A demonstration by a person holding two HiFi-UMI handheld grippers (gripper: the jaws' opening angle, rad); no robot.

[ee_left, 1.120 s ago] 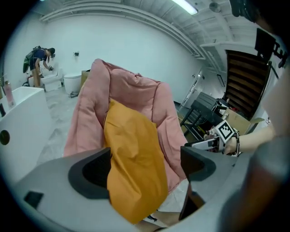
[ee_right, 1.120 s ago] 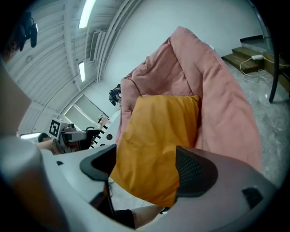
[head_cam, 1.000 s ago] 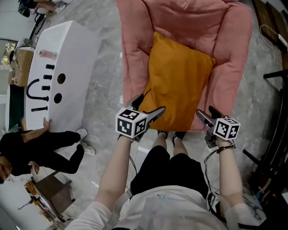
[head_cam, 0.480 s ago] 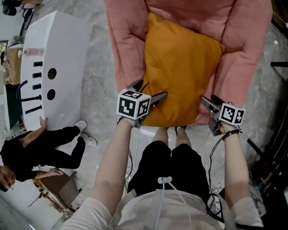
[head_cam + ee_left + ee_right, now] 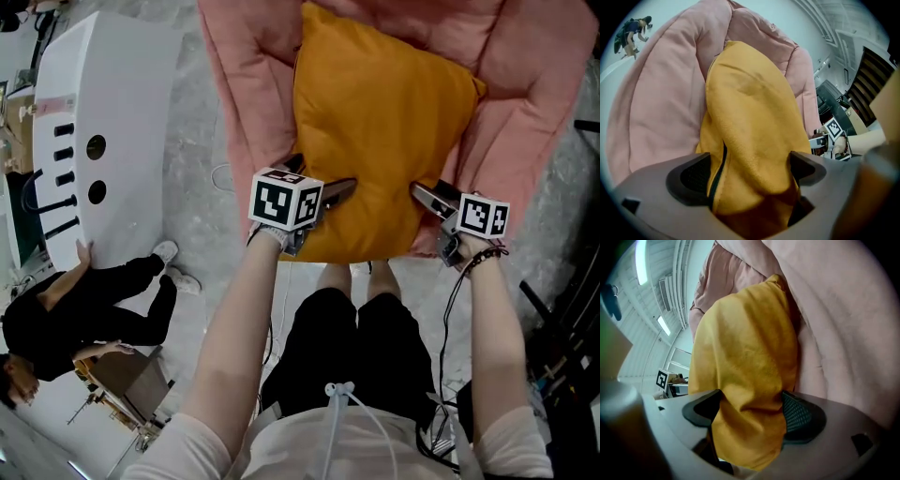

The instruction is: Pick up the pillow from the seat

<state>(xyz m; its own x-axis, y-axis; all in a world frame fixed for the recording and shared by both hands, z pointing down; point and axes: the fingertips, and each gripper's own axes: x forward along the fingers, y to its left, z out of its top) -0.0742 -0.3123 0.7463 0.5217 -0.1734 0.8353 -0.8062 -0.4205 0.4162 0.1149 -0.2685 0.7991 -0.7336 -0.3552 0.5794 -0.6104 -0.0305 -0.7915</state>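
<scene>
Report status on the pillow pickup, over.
Left gripper just opened wider, right gripper open, pillow corners between their jaws. Not gripped yet, lying on pink seat. Nothing blocking.

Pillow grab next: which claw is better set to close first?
Right, marginally. The pillow fills the right claw from pad to pad. The left claw, whose jaws have just been opening, also straddles it, but one pad looks clear of the fabric.

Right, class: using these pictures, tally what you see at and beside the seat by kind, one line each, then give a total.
Mustard-orange fabric pillow: 1
Pink padded armchair: 1
White moulded bathtub: 1
Hand-held grippers: 2 (left gripper, its fingers have just been opening, pillow between them; right gripper, pillow between its fingers too)
Total: 5
</scene>
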